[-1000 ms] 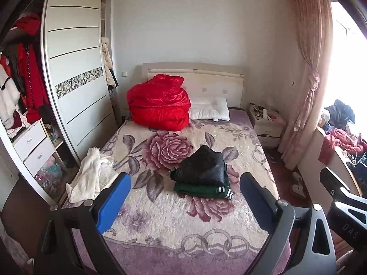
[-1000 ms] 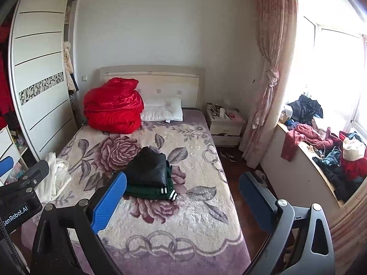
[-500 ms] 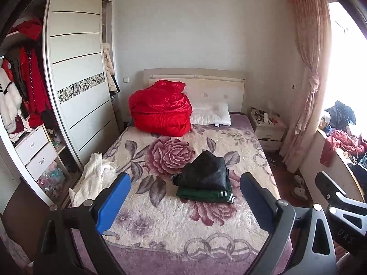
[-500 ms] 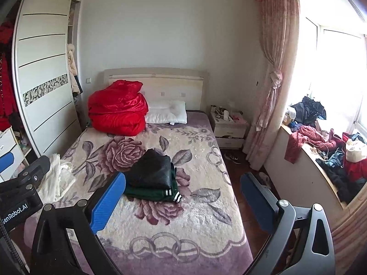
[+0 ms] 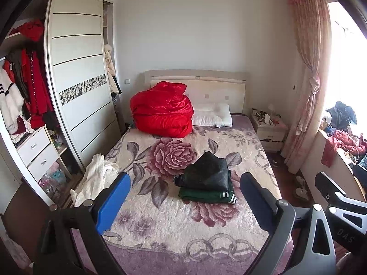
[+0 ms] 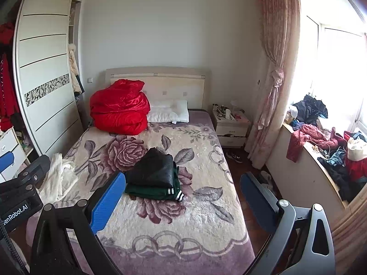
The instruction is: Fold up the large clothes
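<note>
Fingers spread wide and holding nothing, the left gripper (image 5: pixel 183 202) and right gripper (image 6: pixel 182 202) hover above the foot of the bed (image 5: pixel 160 233). Two folded clothes, a black garment (image 5: pixel 207 171) atop a green one (image 5: pixel 206 194), lie stacked just right of the bed's centre, long sides across the bed, striped cuffs toward its right edge. Both views sit slightly lower than a second ago. A white garment (image 5: pixel 94 178) droops over the left edge. Bare blanket surrounds the stack.
</note>
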